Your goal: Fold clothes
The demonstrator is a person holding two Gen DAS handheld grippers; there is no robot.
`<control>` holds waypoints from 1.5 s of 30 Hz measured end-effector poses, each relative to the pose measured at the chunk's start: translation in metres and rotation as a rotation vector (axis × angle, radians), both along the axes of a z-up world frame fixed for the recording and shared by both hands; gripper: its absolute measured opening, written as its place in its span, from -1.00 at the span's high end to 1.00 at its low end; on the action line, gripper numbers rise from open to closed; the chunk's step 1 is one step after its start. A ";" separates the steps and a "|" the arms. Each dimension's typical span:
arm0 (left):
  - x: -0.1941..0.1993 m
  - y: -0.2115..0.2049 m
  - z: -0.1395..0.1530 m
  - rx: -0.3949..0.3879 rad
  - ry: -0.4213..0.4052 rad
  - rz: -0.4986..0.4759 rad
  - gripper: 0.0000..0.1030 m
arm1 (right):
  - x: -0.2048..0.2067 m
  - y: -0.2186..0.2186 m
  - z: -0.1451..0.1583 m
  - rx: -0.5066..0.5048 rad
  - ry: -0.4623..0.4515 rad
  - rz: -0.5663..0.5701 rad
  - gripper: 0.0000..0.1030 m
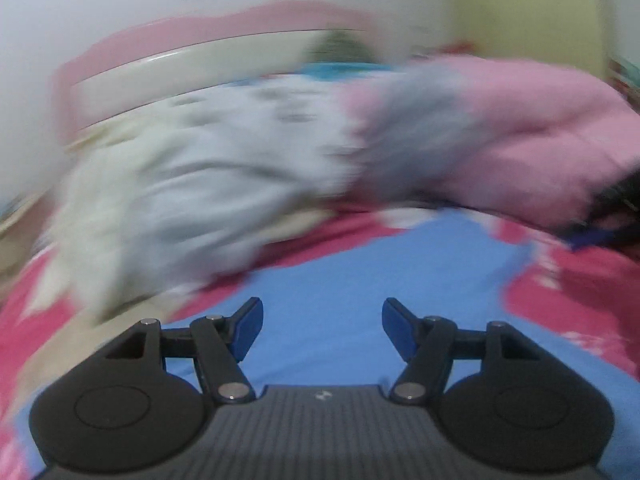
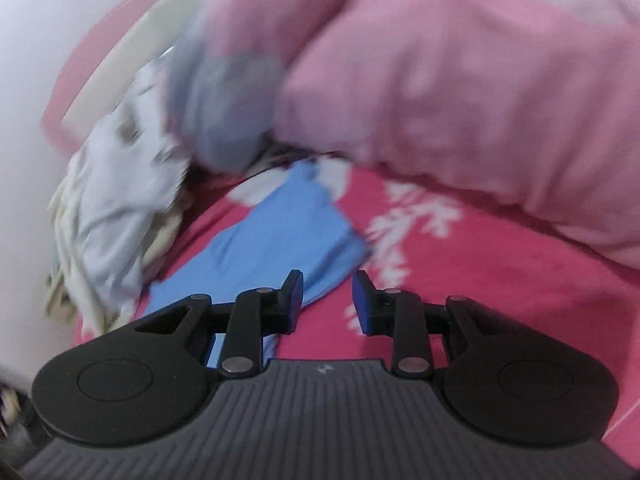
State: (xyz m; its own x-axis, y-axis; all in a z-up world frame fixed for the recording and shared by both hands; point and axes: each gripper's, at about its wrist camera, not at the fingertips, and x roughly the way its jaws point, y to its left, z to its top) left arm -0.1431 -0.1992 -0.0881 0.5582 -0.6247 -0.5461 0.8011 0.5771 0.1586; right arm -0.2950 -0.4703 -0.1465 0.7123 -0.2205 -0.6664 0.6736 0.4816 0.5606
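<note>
- The blue garment lies flat on the red bedsheet, a long strip running in the right wrist view from about 7 o'clock near the tool up to 1 o'clock toward the pink quilt.
- The right gripper has its jaws apart with nothing between them; only sheet shows in the gap. The garment's near edge lies just at its 10 o'clock, passing under the left finger.
- The left gripper stands spread wider, empty, hovering over the middle of the same blue garment, which fills its view from 6 to 12 o'clock.
- Judgement: the left hand is over the cloth and the right at its edge, so the next pinch depends on finding a hem or corner along that long axis.
- Only the left wrist view shows the headboard at 11 o'clock; both show the white clothes pile, heavily blurred.
- Only the right wrist view shows the garment's far end.
</note>
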 end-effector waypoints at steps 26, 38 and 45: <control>-0.053 -0.173 -0.084 0.106 -0.012 -0.347 0.89 | 0.110 -0.050 -0.016 -0.177 0.124 0.269 0.52; -0.039 -0.149 -0.067 -0.054 0.063 -0.276 0.98 | 0.159 -0.060 -0.019 -0.214 0.153 0.349 0.97; -0.012 -0.100 -0.038 -0.268 0.223 -0.142 0.98 | 0.186 -0.010 0.048 -0.342 0.146 0.478 0.97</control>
